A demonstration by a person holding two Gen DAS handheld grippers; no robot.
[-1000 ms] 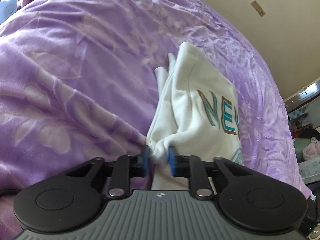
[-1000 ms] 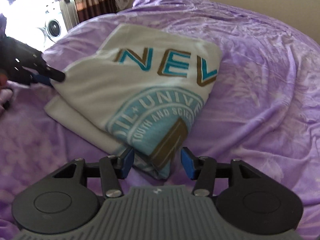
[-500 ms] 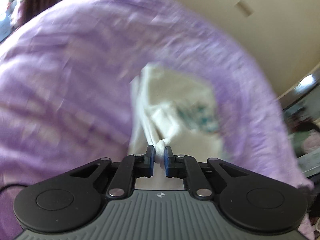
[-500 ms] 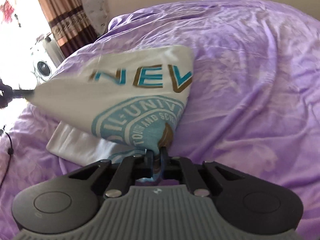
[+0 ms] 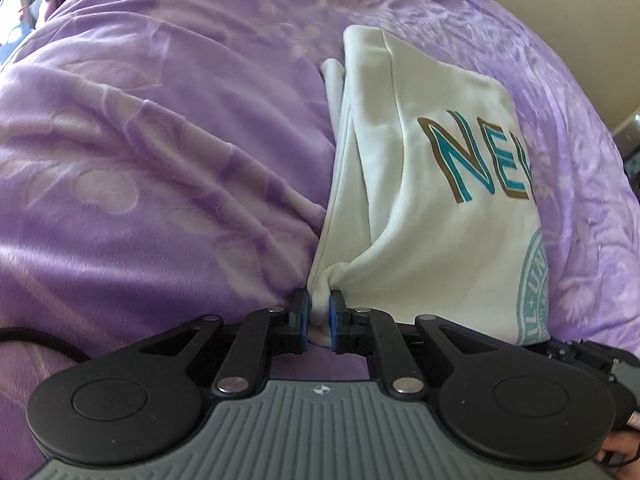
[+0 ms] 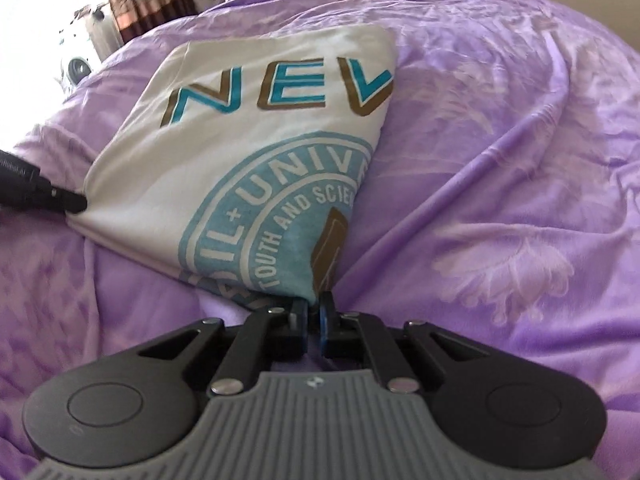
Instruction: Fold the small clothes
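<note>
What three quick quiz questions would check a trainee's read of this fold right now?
1. True or false: both the left gripper and the right gripper pinch the white T-shirt.
2. What does the T-shirt lie on?
3. Which letters show on top? A) NEV B) ABC C) XYZ

Key: 1 true, each on a different corner; 2 the purple bedspread; 3 A.
</note>
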